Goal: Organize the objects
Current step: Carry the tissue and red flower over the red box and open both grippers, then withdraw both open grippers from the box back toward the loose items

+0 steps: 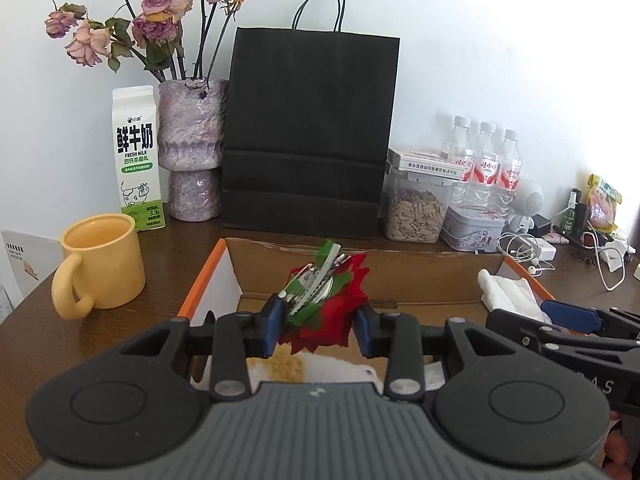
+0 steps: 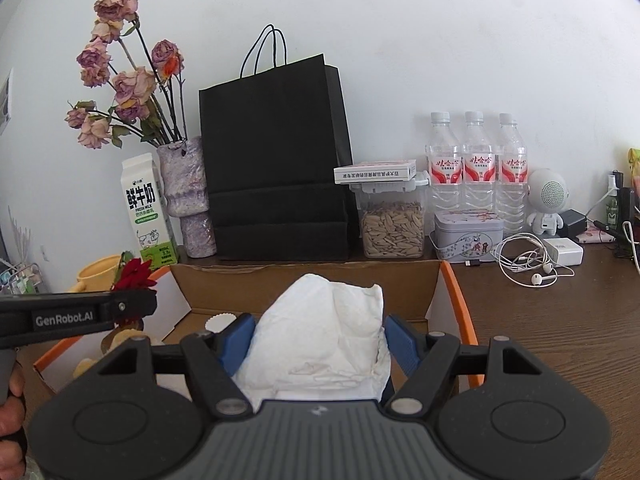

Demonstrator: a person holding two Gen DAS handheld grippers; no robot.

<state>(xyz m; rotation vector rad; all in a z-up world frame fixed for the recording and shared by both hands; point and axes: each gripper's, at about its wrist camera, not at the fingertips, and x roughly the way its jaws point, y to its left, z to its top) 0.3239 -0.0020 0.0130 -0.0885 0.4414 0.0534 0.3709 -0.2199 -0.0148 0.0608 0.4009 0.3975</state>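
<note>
At frame centre over the cardboard box (image 1: pixel 400 276), left gripper (image 1: pixel 318 322) pinched a light, crushable red flower clip (image 1: pixel 332 300), best held by its metal clip; right gripper (image 2: pixel 320 346) clasped soft white tissue (image 2: pixel 320 332).

A red fabric rose hair clip (image 1: pixel 328 308) with green leaves and a silver metal clasp sits tilted between blue gripper pads, above the open cardboard box with orange edges (image 1: pixel 202 276). A crumpled white paper tissue (image 2: pixel 320 336), bulky and creased, is held to its right over the same box's right side.
</note>
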